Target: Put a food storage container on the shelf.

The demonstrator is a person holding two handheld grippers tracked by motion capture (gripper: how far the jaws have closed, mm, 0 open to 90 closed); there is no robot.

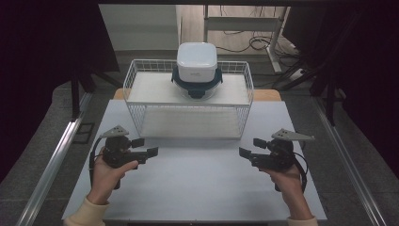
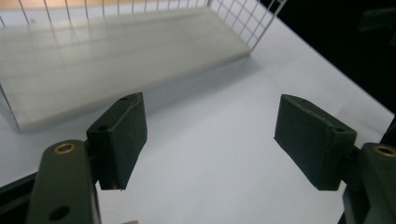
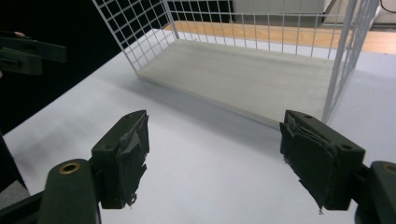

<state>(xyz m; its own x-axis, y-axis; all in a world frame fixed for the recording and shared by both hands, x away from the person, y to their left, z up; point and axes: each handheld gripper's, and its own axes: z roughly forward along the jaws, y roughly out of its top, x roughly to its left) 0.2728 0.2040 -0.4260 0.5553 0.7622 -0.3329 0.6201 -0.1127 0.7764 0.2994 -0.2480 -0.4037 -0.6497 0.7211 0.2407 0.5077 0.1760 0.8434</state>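
Both tools sit low over the table (image 1: 197,188), w/ nothing between the jaws: left tool (image 1: 147,149) at lower left of the high view, right tool (image 1: 248,149) at lower right, each pointing in toward frame centre. In the left gripper view the left tool (image 2: 210,140) is spread wide over bare table; same for the right tool (image 3: 215,154) in the right gripper view, its pads looking frayed. The box (image 1: 196,69), white lid w/ dark clip rim, stands on the top shelf of the wire rack (image 1: 136,84), upper centre of the frame, well apart from both tools. Step in hand, as I read it: reach up to the box from both sides. To do it well: lift both tools above the rack rim first, come in level from left & right, keep jaws spread til the pads flank the box body below the lid, not the clips. Squeeze evenly, or it may tip or skid on the shelf. Watch the rim wires on approach; cables could snag there.
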